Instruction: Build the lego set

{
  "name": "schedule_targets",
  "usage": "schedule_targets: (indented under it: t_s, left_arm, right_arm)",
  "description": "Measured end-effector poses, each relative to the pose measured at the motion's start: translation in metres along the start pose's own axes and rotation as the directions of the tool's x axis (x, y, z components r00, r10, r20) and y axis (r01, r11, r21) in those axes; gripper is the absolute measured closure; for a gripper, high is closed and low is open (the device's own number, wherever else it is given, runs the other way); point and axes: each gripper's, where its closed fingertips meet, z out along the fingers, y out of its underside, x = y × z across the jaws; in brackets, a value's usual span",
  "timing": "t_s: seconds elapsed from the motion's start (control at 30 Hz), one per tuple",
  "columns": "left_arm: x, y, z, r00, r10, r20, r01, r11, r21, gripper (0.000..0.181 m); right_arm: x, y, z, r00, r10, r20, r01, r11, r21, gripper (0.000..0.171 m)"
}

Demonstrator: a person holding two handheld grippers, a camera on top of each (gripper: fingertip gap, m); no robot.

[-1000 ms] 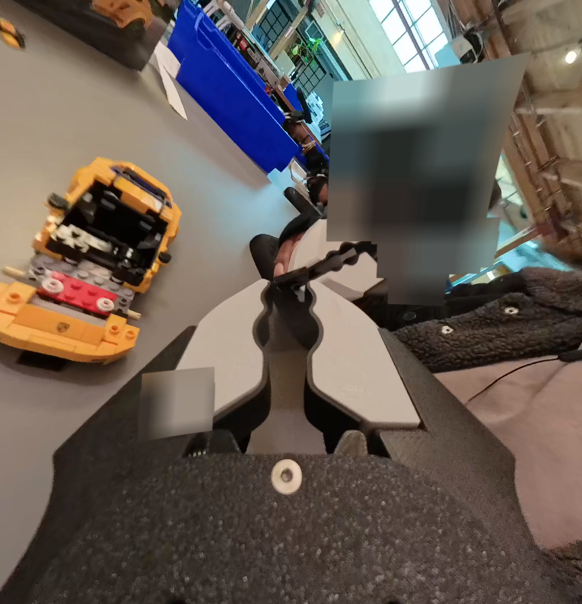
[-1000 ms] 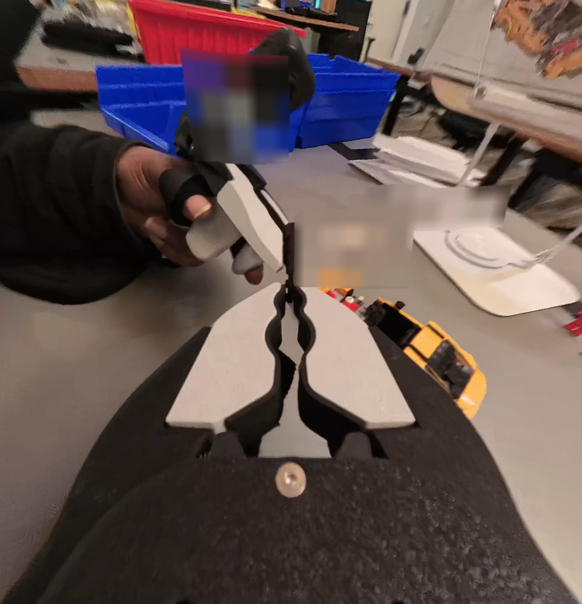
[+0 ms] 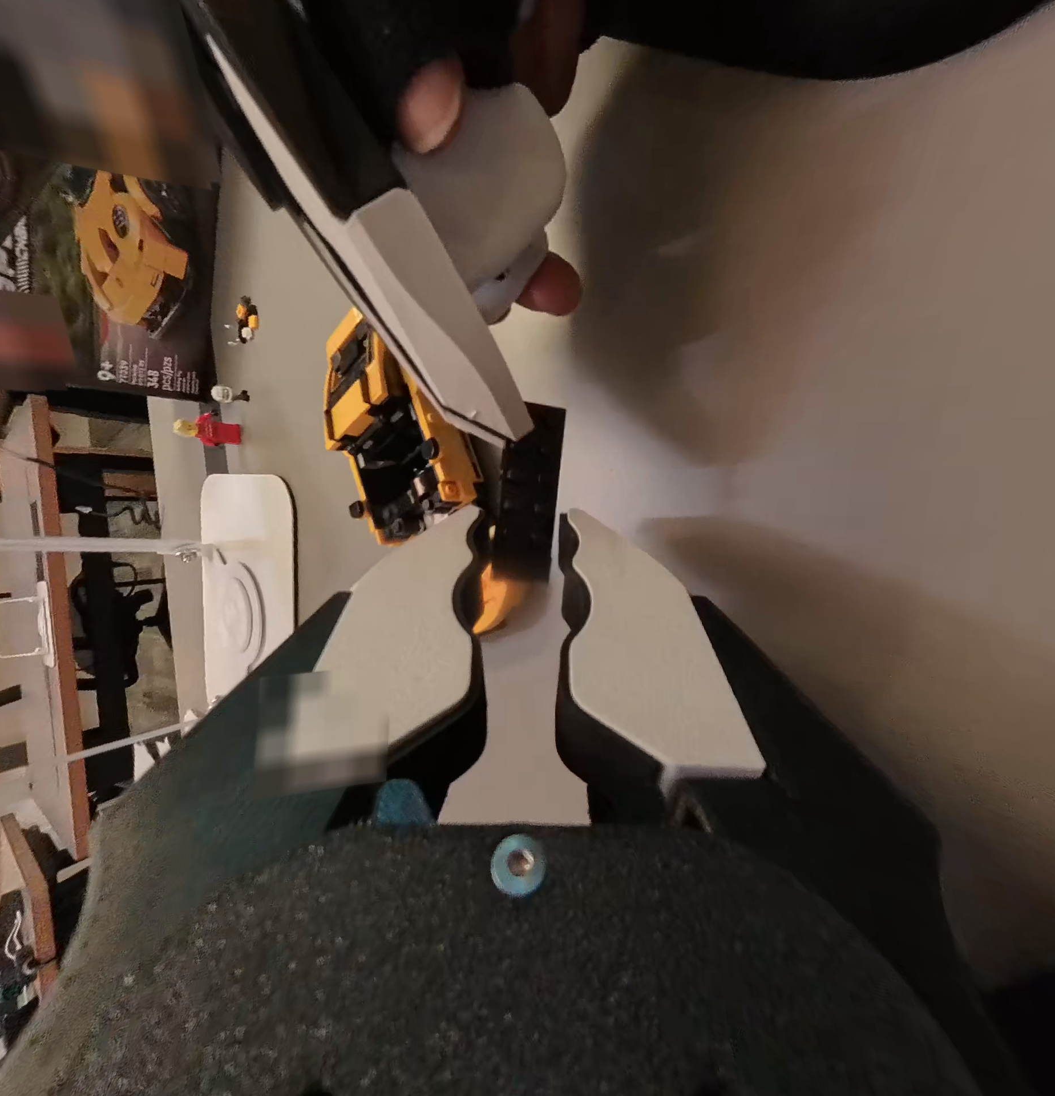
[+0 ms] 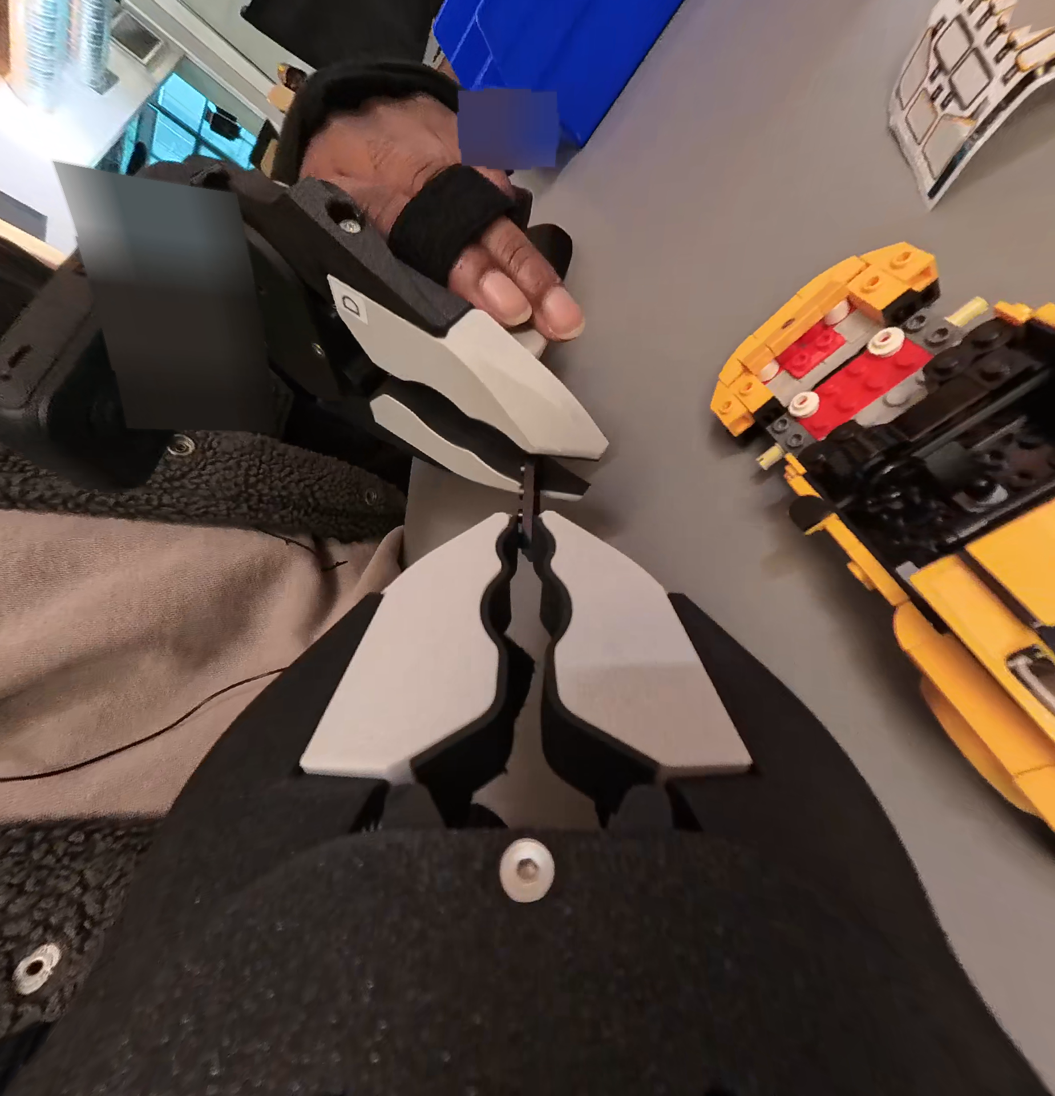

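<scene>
You had both grippers clamped on one black plate (image 3: 528,492) (image 4: 529,504), held in the air over the near edge of the desk (image 4: 691,296). Your left gripper (image 3: 525,522) pinched the plate across its width, and one orange piece (image 3: 495,599) showed at the plate's near end between the fingers. Your right gripper (image 4: 525,525) was closed on the plate's thin edge, so the two tips met almost nose to nose. Your left hand (image 4: 442,196) wrapped its gripper with two fingertips resting forward on the white shell.

On the desk sat one part-built yellow car (image 3: 394,427) (image 4: 928,474), roof off, red plates showing at one end. Beyond it lay one red minifigure (image 3: 207,428), two smaller loose bits, one set box (image 3: 133,279), one sticker sheet (image 4: 987,89) and one blue bin (image 4: 542,47).
</scene>
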Motion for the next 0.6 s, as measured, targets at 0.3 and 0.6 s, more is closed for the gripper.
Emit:
schedule_targets:
  t_s: [0.3,0.6]
  left_arm:
    - [0.003,-0.004,0.007,0.999,0.022,-0.026,-0.022,1.000,0.000,0.164]
    - [-0.011,-0.002,0.004,0.994,-0.103,0.024,0.103,0.994,0.034,0.164]
  right_arm:
    - [0.002,0.004,-0.003,1.000,0.017,0.017,-0.017,1.000,-0.001,0.167]
    - [0.003,-0.013,-0.018,0.998,-0.056,0.011,0.054,0.991,0.125,0.166]
